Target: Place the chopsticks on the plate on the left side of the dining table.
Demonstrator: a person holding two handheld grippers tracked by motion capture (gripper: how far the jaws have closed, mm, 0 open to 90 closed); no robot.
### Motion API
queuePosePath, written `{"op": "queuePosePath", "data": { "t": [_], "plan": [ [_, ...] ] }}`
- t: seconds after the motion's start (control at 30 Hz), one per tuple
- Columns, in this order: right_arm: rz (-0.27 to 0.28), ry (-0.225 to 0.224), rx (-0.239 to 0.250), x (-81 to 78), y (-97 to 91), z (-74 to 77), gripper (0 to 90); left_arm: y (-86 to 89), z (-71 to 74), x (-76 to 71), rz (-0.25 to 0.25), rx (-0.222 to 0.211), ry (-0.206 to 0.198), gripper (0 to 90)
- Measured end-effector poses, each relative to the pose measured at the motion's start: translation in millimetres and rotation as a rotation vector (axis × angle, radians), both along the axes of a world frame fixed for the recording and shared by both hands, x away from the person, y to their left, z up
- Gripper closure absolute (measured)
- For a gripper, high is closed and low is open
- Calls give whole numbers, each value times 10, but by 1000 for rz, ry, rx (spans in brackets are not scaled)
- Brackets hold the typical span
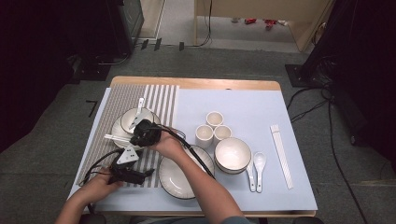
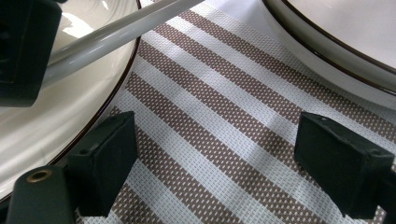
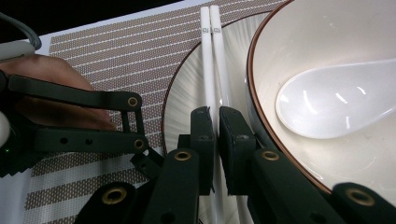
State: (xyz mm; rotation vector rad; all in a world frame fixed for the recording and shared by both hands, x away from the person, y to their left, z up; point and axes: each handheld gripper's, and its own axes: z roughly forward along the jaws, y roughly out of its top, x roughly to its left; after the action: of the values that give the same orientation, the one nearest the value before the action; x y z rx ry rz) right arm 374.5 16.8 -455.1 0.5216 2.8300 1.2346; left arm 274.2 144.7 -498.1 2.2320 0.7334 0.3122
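A pair of white chopsticks (image 3: 210,56) lies across the rim of a ribbed plate (image 3: 184,95), beside a white bowl (image 3: 317,32) holding a white spoon (image 3: 336,105). My right gripper (image 3: 215,116) is shut on the chopsticks near their middle. From above, the right gripper (image 1: 144,133) reaches over this plate (image 1: 116,128) on the striped placemat (image 1: 119,100). My left gripper (image 2: 219,158) stands open above the placemat (image 2: 210,121) with nothing between its jaws. It sits just in front of the plate, and the chopsticks (image 2: 107,35) show at its upper left. In the high view the left gripper (image 1: 127,165) is near the table's front left.
A second ribbed plate (image 1: 175,184) sits at the front centre under the right forearm. To its right are a larger bowl (image 1: 232,154), three small cups (image 1: 213,127), two spoons (image 1: 256,170) and another pair of chopsticks (image 1: 281,154) on the blue mat (image 1: 252,102).
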Motion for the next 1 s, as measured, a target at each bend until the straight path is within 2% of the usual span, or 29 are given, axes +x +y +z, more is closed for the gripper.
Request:
{"op": "queuePosePath", "data": {
  "t": [0.37, 0.7, 0.8, 1.0],
  "plan": [
    [3, 17, 2, -8, -16, 6, 793, 2, 1, 1, -1, 3, -2, 137],
    [-5, 2, -3, -36, -144, 26, 808, 1, 1, 1, -1, 1, 0, 137],
    [-7, 7, -9, -44, -182, 13, 840, 0, 1, 1, -1, 1, 0, 137],
    [-6, -10, -9, -52, -174, 9, 846, 1, 1, 1, -1, 1, 0, 137]
  ]
}}
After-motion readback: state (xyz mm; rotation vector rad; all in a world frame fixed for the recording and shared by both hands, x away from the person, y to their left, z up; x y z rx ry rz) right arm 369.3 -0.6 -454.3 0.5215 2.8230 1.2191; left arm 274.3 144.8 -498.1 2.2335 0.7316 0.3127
